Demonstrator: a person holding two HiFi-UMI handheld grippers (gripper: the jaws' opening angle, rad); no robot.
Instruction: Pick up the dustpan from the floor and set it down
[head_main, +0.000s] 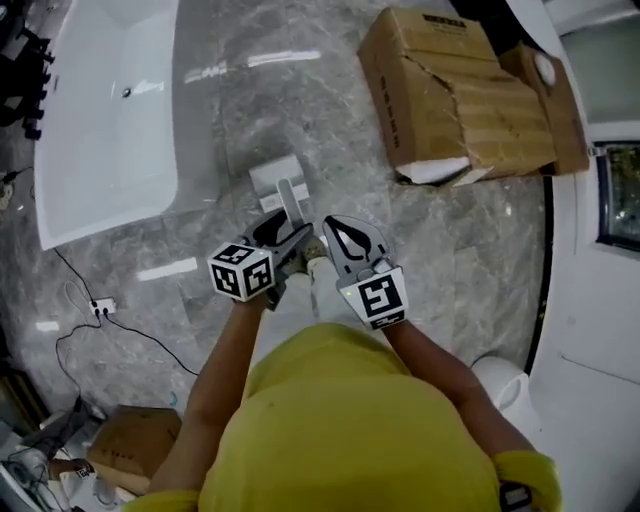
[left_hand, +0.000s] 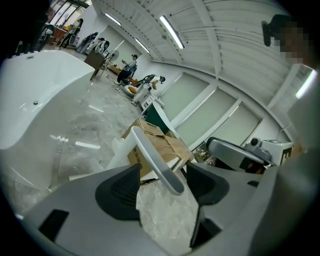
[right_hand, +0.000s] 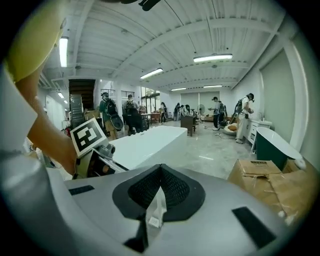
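A white dustpan (head_main: 272, 180) rests on the grey marble floor, its long handle (head_main: 292, 203) pointing back toward me. My left gripper (head_main: 285, 228) is at the near end of that handle. In the left gripper view the handle (left_hand: 155, 157) runs between the two dark pads (left_hand: 120, 192), and the jaws stand wide with a gap on each side. My right gripper (head_main: 336, 224) hovers just right of the handle, apart from it. In the right gripper view my right gripper (right_hand: 160, 171) has its pads together, with only a thin pale sliver showing below the tip.
A white bathtub (head_main: 110, 110) fills the upper left. A torn cardboard box (head_main: 460, 95) lies at the upper right. A power strip with a black cable (head_main: 100, 307) is on the floor to the left, and a small box (head_main: 135, 440) lies lower left. A toilet (head_main: 500, 385) stands to the right.
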